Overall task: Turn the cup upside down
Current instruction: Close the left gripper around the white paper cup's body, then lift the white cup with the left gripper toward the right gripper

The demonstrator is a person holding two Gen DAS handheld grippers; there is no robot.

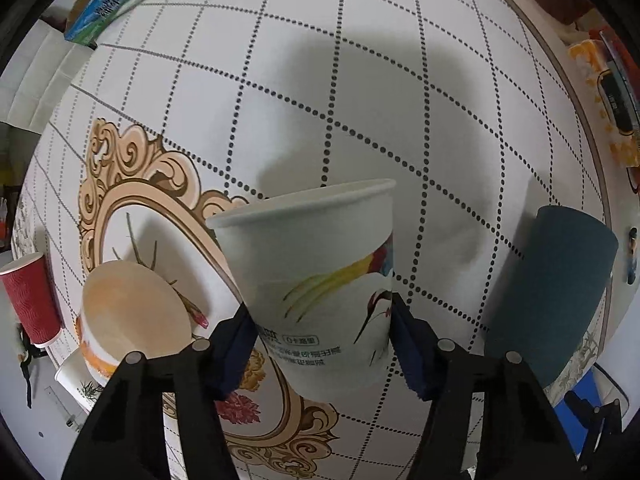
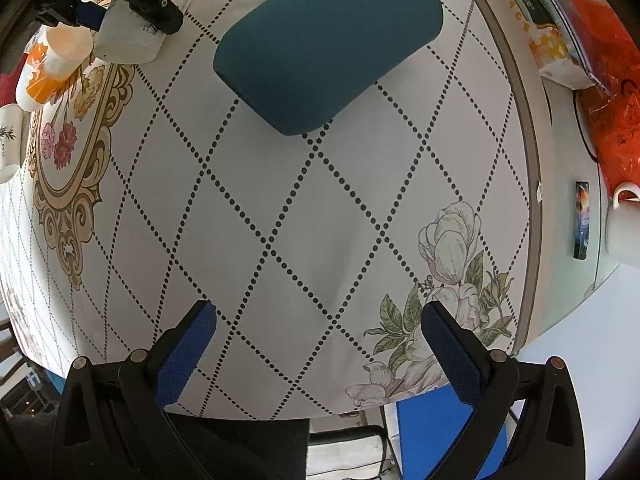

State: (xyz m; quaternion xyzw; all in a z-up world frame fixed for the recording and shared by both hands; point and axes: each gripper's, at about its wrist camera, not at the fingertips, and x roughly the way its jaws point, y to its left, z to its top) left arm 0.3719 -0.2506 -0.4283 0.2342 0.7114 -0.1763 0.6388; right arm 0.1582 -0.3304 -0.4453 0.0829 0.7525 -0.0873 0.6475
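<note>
Our left gripper point(image 1: 322, 344) clamps the white bird-printed paper cup point(image 1: 316, 280), its print inverted; right gripper point(image 2: 318, 344) hovers agape.

1. The bench point(image 2: 280, 208) wears a white cloth with dotted diamond lines.
2. A teal cup point(image 2: 328, 44) stands inverted at the far side.
3. An orange-banded cup point(image 1: 120, 320) and a red cup point(image 1: 30, 300) stand left.

A white paper cup point(image 1: 316, 280) is printed with a rainbow-winged bird. The white tablecloth point(image 2: 320, 220) is crossed by black dotted diamonds, plus gold scrollwork and pale flowers. A plain teal cup point(image 2: 328, 44), a ribbed red paper cup point(image 1: 30, 300) and blue finger pads point(image 2: 184, 360) can be seen too.
</note>
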